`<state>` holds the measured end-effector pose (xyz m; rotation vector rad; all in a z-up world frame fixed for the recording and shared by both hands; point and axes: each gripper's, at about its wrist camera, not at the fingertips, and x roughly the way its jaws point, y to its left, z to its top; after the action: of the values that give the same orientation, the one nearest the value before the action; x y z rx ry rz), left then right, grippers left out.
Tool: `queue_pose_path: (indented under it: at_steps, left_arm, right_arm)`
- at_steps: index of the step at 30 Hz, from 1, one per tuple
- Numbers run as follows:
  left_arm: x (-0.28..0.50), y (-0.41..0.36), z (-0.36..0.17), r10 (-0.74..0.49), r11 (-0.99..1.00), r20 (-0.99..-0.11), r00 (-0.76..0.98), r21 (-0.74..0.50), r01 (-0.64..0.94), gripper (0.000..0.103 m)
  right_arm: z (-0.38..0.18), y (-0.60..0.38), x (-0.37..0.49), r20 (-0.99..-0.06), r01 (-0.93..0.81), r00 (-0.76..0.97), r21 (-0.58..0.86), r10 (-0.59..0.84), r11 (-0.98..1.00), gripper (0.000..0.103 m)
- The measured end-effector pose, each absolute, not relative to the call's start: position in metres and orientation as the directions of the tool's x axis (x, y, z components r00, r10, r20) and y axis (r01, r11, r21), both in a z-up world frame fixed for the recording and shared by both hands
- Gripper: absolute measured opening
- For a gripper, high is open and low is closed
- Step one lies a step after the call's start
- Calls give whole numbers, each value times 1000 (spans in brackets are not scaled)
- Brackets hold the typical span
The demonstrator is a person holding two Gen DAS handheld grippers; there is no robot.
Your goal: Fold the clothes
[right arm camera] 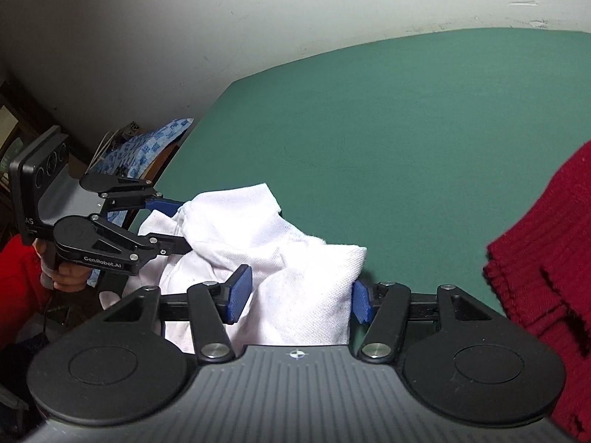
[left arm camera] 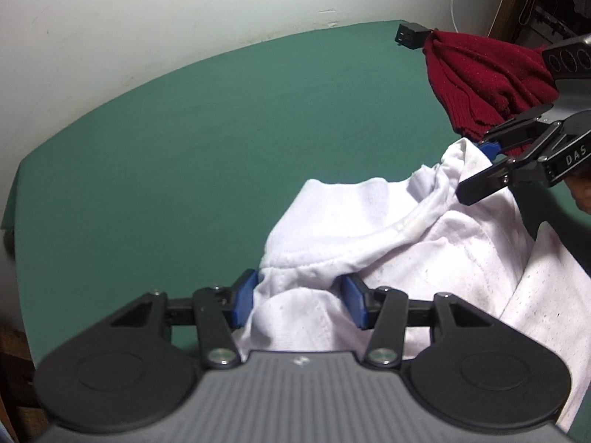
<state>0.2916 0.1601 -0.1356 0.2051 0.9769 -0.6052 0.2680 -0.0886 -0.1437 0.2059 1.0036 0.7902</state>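
Your left hand-held gripper stands part open with a bunched fold of the white shirt between its blue pads; the cloth fills the gap, but the frames do not settle whether the pads actually press on it, so I cannot tell if the grip is made. Your right hand-held gripper is in the same condition: jaws half spread, a thick wad of the same shirt between them, contact on the right pad likely, pressure unconfirmed. Each gripper takes one side of the garment near the ribbed collar, which reads as a two-point hold meant to lift and spread the shirt before any fold is laid. The shirt itself lies crumpled at the near edge of the green bench, partly hanging off toward you, not yet flattened. The far bench surface is bare, leaving room to spread it. A dark red knit garment sits heaped at the right side, close to the right gripper; judge it a snag risk if you swing the shirt outward. A blue patterned cloth hangs off-bench at left, well apart.
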Motion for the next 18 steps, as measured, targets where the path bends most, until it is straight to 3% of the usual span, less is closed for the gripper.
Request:
queue_pose_path:
  at_steps: [1, 3, 4, 6, 8, 18]
  left_arm:
    - [291, 161, -136, -399, 815, -821, 409, -113, 569, 42]
    - [287, 161, -136, -410, 810, -811, 418, -113, 575, 35]
    - [284, 159, -135, -408, 809, -806, 430, -101, 579, 33]
    - [279, 155, -133, -388, 816, -796, 464, -63, 575, 18]
    - [273, 156, -128, -381, 822, -783, 491, -44, 568, 12]
    - [195, 182, -55, -411, 846, -657, 632, -17, 533, 10]
  right_arm:
    - [-145, -88, 271, -677, -502, 285, 498, 679, 707, 33]
    - [-147, -89, 275, -675, -502, 269, 510, 687, 698, 31]
    - [-146, -89, 274, -679, -510, 267, 502, 683, 698, 25]
    - [-145, -88, 273, -686, -526, 266, 486, 677, 698, 20]
    - [-137, -86, 268, -678, -545, 285, 467, 678, 696, 19]
    - [-72, -100, 208, -574, -668, 361, 391, 735, 634, 17]
